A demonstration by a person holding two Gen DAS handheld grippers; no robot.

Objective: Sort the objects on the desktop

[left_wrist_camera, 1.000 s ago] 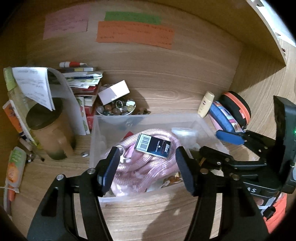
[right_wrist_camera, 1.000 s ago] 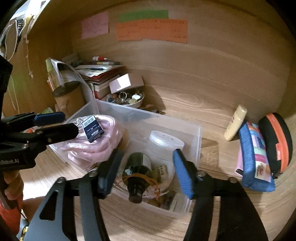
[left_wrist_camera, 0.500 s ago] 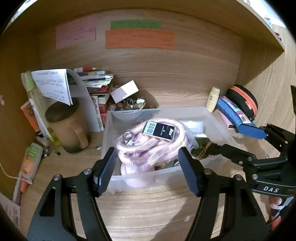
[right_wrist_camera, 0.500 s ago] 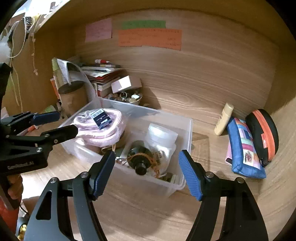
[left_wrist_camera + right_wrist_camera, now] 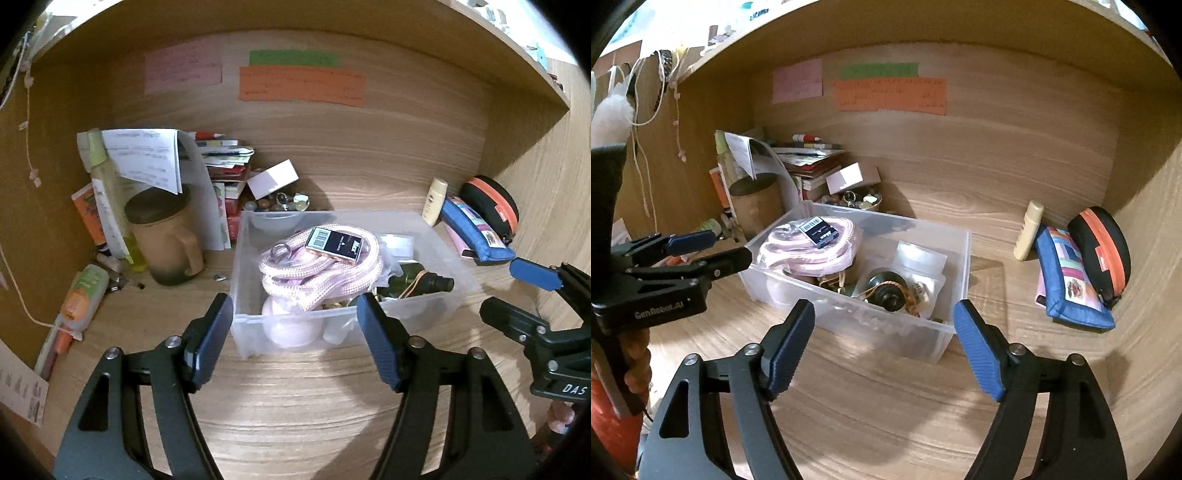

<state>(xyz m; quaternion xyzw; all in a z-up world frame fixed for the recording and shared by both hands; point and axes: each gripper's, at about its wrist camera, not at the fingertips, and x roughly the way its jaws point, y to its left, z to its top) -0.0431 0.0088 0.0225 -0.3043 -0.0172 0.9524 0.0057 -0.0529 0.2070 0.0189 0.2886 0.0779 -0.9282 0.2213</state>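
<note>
**Pink rope, blue pads, a wall of coloured notes**

I'm looking at a clear plastic bin (image 5: 436, 236) with a pale pink rope (image 5: 321, 273) coiled inside, and on top of it a black card (image 5: 338, 244) with a white barcode patch. A dark green bottle (image 5: 406, 278) lies beside it. Upper centre of the frame, I've got a pink note (image 5: 183, 70), a green strip (image 5: 293, 58) and an orange sheet (image 5: 301, 84) on wood-grain panelling. At left, a tan mug (image 5: 166, 236) with a dark brown lid. Far right, a blue patchwork pouch (image 5: 1067, 273) and a black case (image 5: 1102, 243) with an orange zip band. My gripper pads (image 5: 977, 350) are ribbed blue on black arms.

One clear bin (image 5: 424, 314), one mug (image 5: 166, 240), two pouches (image 5: 1071, 280), three wall notes (image 5: 301, 84).
</note>
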